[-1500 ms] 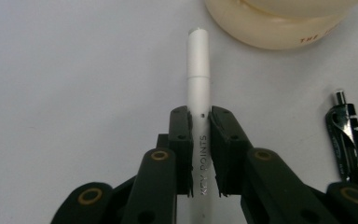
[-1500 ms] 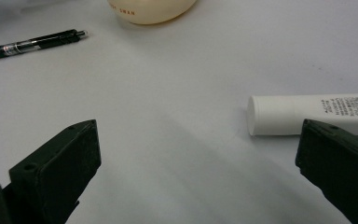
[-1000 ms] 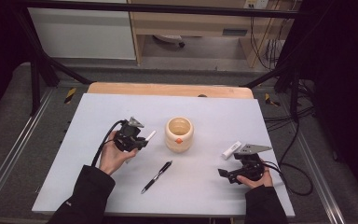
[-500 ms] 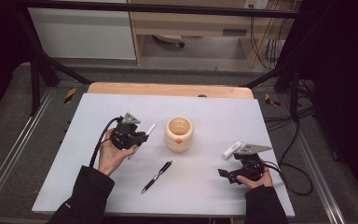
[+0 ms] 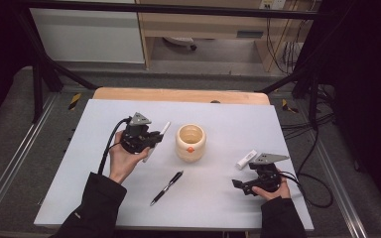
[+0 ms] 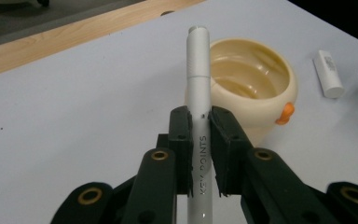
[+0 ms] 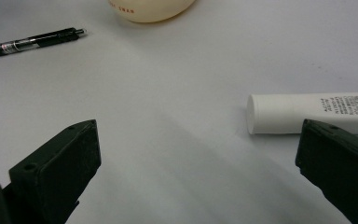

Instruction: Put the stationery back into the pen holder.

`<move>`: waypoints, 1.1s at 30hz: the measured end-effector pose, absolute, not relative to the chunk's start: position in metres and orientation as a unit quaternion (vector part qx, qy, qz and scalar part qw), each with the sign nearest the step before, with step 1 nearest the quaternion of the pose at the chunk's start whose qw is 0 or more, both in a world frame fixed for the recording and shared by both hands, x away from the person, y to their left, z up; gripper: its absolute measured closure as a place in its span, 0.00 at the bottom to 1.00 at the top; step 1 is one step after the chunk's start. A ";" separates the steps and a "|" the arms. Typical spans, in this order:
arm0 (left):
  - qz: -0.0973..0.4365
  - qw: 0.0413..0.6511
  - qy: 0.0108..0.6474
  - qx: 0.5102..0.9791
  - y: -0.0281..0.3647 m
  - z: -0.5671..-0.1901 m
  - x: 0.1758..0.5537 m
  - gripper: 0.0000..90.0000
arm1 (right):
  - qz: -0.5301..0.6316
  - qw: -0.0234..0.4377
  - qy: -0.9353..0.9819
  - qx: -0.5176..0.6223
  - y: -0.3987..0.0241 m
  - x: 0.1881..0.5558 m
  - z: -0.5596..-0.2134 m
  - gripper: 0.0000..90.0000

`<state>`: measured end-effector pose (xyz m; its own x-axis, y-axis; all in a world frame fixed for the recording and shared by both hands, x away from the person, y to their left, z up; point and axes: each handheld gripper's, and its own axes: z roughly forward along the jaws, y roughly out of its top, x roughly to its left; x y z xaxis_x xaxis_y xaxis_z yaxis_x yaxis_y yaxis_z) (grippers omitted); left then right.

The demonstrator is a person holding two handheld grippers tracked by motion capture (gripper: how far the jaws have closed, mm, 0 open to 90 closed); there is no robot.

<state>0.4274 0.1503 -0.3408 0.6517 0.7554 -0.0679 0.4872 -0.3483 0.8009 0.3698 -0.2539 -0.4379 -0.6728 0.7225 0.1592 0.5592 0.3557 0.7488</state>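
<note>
My left gripper (image 6: pixel 199 116) (image 5: pixel 151 139) is shut on a white pen (image 6: pixel 198 88) (image 5: pixel 162 131), held above the table just left of a cream cup (image 5: pixel 190 142) (image 6: pixel 247 84) with an orange spot. The pen's tip points toward the cup's rim. My right gripper (image 7: pixel 198 154) (image 5: pixel 239 185) rests near the table's front right, its jaws wide apart with nothing between them. A white tube (image 7: pixel 312 113) (image 5: pixel 246 159) lies just beyond its right jaw. A black pen (image 5: pixel 166 188) (image 7: pixel 30 43) lies on the table in front of the cup.
The grey table top (image 5: pixel 228 119) ends in a wooden strip (image 5: pixel 178 95) at the far edge. Metal frame rails (image 5: pixel 10 163) run along both sides, and cables (image 5: pixel 307 173) trail off to the right.
My left hand has lifted the white pen upward and slightly toward the cup. The right hand and gripper have stayed where they were.
</note>
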 end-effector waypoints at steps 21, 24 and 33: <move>0.178 0.472 0.372 0.779 0.128 -0.315 0.434 0.87 | 0.410 0.100 0.818 0.391 -0.254 0.370 -0.438 0.01; 0.176 0.480 0.372 0.775 0.125 -0.312 0.437 0.87 | 0.411 0.100 0.817 0.391 -0.254 0.370 -0.438 0.01; 0.181 0.497 0.368 0.765 0.113 -0.307 0.444 0.87 | 0.412 0.100 0.817 0.391 -0.254 0.370 -0.438 0.01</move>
